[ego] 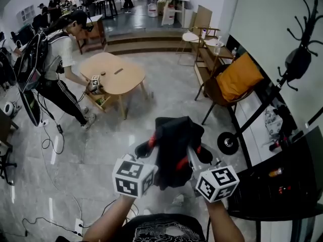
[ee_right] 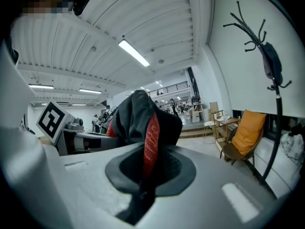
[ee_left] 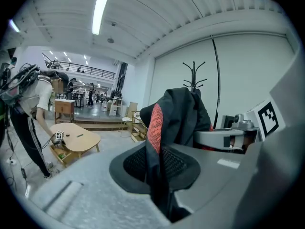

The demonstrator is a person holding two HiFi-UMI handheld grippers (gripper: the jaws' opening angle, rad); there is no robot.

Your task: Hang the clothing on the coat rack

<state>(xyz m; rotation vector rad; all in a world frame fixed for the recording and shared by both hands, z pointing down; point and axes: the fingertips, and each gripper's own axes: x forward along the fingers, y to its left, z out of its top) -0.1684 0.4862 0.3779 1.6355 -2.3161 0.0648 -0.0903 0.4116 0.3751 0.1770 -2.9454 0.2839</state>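
The left hand-held gripper (ego: 145,149) and the right hand-held gripper (ego: 202,153) are raised side by side in front of the person, each clenched on the same black garment (ego: 174,145). The garment is bunched between and above them and hangs down in the middle. In the left gripper view a fold of the dark cloth with a red patterned stripe (ee_left: 155,123) runs down into the gap between the jaws, which close on it. The right gripper view shows the same thing from the other side, with a red stripe (ee_right: 151,142) pinched between that gripper's jaws and the rest of the cloth heaped above. The garment is held in the air over the grey tiled floor (ego: 151,110), touching nothing but the two grippers. The coat rack (ego: 262,107) stands to the right against the white wall, well apart from the garment, its round base (ego: 228,143) on the floor and its curved hooks at the top. A dark item (ego: 298,62) already hangs on its upper part; what it is cannot be told. Just beside the rack is an armchair with an orange cushion (ego: 237,79). Further back on the left, another person (ego: 60,54) bends at a rounded wooden tabletop (ego: 113,72). A dark tabletop (ego: 282,180) lies at the lower right.
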